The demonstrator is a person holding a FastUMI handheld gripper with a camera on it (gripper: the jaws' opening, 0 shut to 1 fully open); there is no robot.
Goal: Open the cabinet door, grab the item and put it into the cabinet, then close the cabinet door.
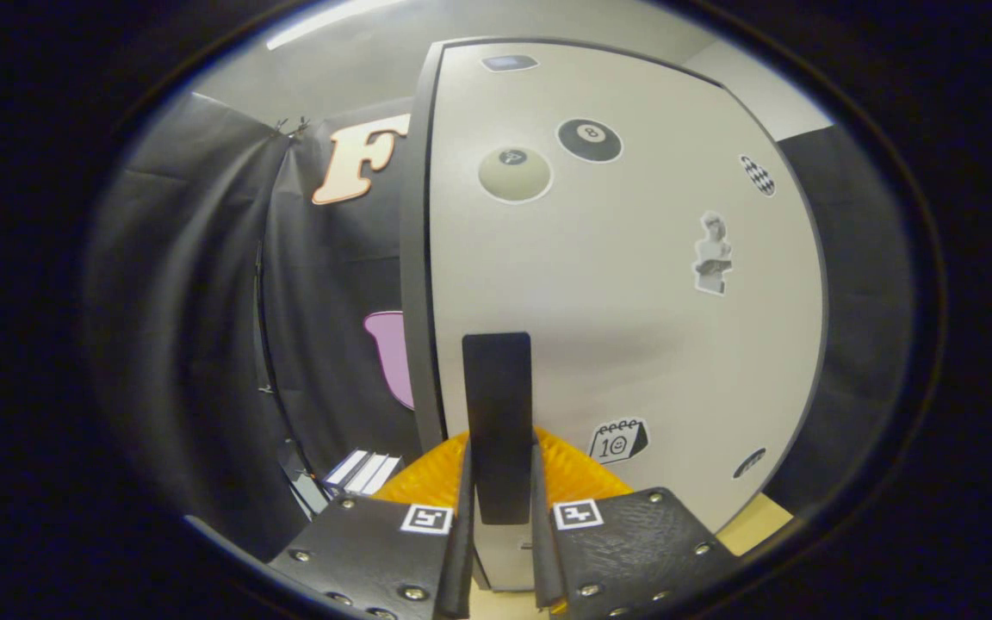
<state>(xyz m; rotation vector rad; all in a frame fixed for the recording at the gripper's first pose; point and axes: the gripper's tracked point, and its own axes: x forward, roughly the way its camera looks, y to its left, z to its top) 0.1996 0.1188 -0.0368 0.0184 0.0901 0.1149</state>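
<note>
- The tongs [500, 508] pinch the flat, dark, upright cabinet handle [497, 405] between both fingers.
- The smooth pale cabinet door [634, 327] carries stickers; its left edge adjoins the dark frame.

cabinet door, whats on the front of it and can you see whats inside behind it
On the cabinet door sit a dark vertical handle, clamped between the gripper fingers, and several stickers, including an eight-ball sticker. The closed door hides the inside.

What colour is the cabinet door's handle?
Black, on a pale grey door; the handle sits between the tool fingers in the gripper view.
</note>
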